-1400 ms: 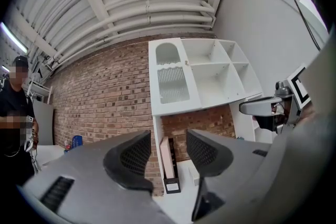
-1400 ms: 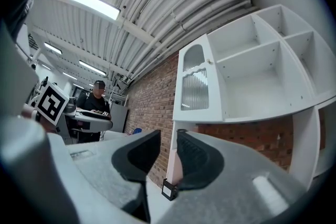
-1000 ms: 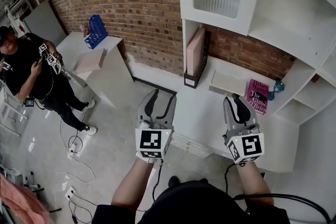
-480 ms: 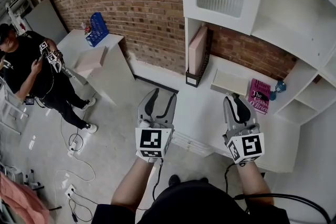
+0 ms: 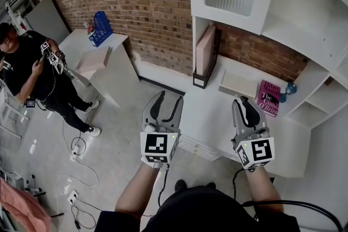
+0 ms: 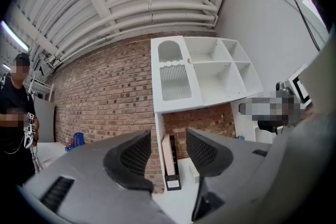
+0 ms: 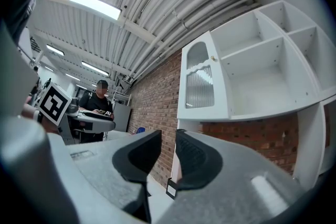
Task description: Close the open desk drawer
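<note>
Only head view shows flat magenta book (image 5: 269, 99), 3 o'clock of right gripper (image 5: 243, 105). Fingers: left gripper (image 6: 168, 147) wide, right narrow, just been closing; both empty.

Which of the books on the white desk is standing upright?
The pale pink book in the black holder at the white desk's left end; the magenta book and cream box lie flat.

Two tongs (image 5: 166, 103) (image 5: 243, 104), one blue basket (image 5: 100, 30), one magenta book (image 5: 268, 99).
</note>
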{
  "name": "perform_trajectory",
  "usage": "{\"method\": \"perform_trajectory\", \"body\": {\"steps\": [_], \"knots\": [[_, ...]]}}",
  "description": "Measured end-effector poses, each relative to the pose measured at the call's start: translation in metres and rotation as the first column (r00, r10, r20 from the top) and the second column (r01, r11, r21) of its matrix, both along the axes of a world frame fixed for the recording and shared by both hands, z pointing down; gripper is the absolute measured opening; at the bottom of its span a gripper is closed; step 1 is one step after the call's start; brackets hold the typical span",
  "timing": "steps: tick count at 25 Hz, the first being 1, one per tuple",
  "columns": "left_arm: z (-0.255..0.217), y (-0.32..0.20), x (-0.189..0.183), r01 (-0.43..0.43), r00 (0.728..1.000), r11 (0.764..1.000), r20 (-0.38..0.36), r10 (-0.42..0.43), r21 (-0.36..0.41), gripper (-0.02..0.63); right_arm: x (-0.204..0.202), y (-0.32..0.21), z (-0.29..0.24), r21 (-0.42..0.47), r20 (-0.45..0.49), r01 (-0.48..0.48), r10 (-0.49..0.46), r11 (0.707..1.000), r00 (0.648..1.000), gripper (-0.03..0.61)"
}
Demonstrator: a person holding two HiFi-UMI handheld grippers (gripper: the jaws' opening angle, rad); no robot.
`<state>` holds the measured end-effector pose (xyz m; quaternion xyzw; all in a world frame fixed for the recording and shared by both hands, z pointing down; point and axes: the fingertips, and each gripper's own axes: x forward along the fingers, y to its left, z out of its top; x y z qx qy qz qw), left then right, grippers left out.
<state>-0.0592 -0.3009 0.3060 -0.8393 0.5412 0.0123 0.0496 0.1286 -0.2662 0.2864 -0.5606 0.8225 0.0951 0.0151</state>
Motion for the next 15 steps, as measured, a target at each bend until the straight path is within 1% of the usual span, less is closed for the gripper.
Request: {"method": "perform_trajectory", "body": {"steps": [10,15], "knots": [[0.005,0.004,-0.006,-0.001,1.000,1.000,0.008,0.001,-0.003,0.209,-0.005,0.006,0.000,0.003,0.006,-0.004,0.004,1.000,1.000,0.086],[0.003,0.005,-0.010,-0.012,1.000,1.000,-0.004,0.012,-0.009,0.209,-0.012,0.006,-0.001,0.002,-0.003,-0.004,0.004,1.000,1.000,0.086]]}}
